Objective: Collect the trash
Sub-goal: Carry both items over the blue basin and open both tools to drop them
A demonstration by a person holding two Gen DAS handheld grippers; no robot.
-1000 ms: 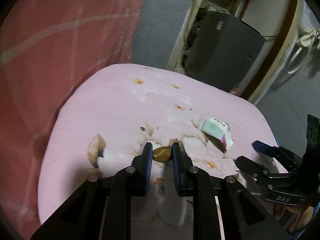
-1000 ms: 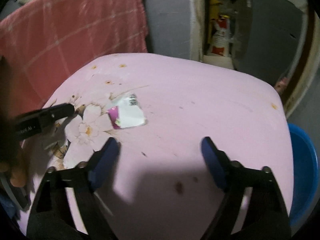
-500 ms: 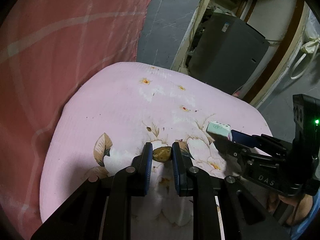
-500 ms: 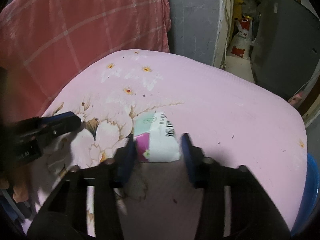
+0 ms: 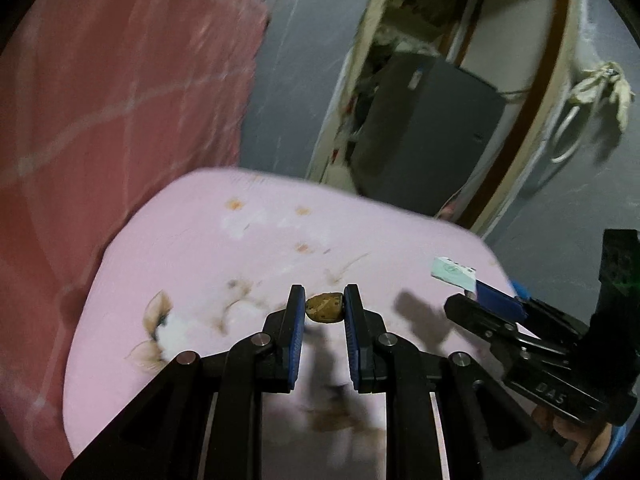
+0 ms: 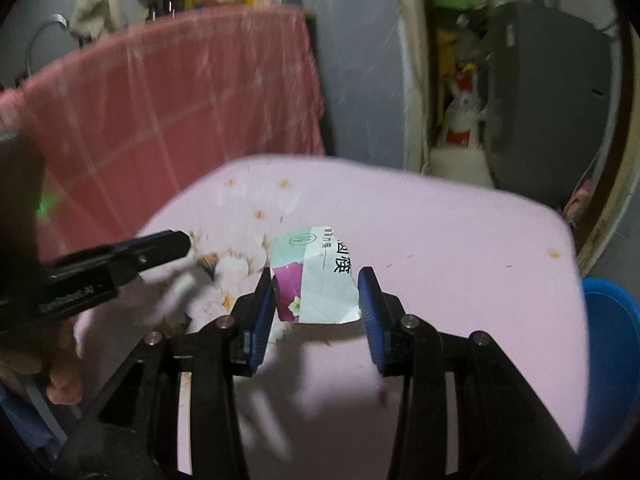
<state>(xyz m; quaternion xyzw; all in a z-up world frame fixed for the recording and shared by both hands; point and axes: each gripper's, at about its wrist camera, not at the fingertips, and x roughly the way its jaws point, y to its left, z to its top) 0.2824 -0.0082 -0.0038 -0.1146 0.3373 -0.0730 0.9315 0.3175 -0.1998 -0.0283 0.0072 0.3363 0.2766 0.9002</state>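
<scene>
The right tongs [image 6: 316, 300] have just gone from standing wide over the pink floral surface [image 6: 460, 240] to clamping an empty wrapper [image 6: 316, 280], which now sits between the blue pads at lower centre of the right view. A second ago that wrapper lay flat on the surface; now it casts a shadow below itself, so it looks lifted clear. The left tongs [image 5: 323, 310], nearly closed, still pinch a small brown scrap [image 5: 324, 308] at their tips, at lower centre of the left view, and it too appears raised off the surface. In my judgement both visible pieces of trash are now in hand, and what remains is to carry them to a bin; the blue tub [image 6: 612, 344] at the right edge of the right view may serve, though what it is cannot be told.

The wrapper is thin, creased foil or paper, white and pale green with a magenta flowered corner and printed characters. The scrap is a flattish, mottled, hard-looking oval. The surface is smooth matt pink with faded blossoms and rounded corners. A red checked cloth [image 5: 120, 100] hangs at upper left.
</scene>
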